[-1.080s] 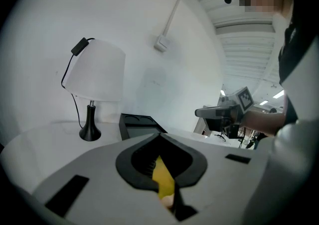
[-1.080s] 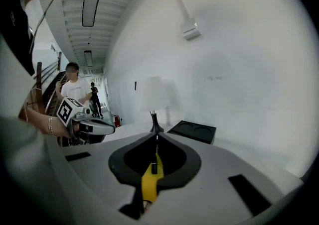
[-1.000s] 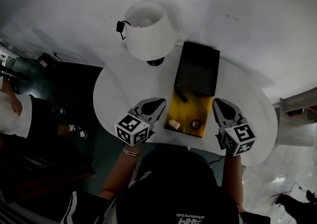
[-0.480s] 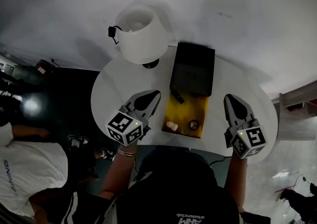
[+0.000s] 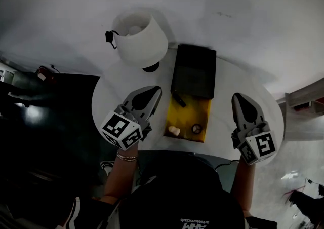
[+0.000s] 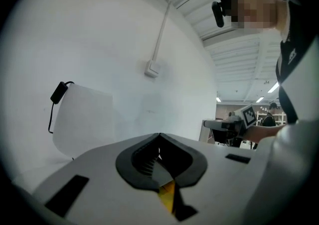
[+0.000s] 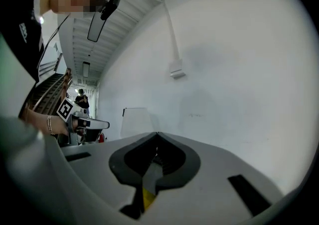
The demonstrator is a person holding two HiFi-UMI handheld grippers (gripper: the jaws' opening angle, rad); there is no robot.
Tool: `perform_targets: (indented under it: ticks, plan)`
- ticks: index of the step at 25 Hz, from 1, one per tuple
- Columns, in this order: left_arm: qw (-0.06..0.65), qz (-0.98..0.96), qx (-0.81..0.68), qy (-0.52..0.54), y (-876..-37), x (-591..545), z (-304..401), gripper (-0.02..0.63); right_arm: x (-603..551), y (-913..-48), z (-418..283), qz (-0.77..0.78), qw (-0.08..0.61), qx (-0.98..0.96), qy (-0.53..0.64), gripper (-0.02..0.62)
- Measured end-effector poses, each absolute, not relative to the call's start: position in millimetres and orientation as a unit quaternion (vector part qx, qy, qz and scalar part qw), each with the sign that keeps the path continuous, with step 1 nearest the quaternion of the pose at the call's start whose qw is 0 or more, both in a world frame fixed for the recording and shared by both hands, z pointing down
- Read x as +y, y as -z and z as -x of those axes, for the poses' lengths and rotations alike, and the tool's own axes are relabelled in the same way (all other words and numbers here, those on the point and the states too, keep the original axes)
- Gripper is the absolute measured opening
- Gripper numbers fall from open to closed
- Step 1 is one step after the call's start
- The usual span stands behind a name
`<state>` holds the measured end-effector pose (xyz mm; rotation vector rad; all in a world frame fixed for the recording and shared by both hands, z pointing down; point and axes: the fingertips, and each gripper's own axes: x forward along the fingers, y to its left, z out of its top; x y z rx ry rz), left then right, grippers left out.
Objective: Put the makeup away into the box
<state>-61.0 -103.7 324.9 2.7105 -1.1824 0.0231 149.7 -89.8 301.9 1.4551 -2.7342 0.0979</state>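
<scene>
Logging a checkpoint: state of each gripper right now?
Left gripper: closed, holding nothing.
Right gripper: closed, holding nothing.

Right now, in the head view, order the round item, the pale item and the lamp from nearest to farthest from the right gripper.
1. Round item: in the right half of the box, closest to the right gripper.
2. Pale item: in the box's left half.
3. Lamp: far left, behind the box.

Rnd wht table: lamp + open box on it.
</scene>
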Motion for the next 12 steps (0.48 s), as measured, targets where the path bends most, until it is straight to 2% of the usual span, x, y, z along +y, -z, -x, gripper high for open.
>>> perform_targets:
  ticks: [12]
  plan:
    - [0.074,-0.916,-0.395,-0.019,-321.1,-103.3,51.3,0.017,-90.8,-295.3,-146.0,-0.460,0.026,-0.887,-0.017,0.018]
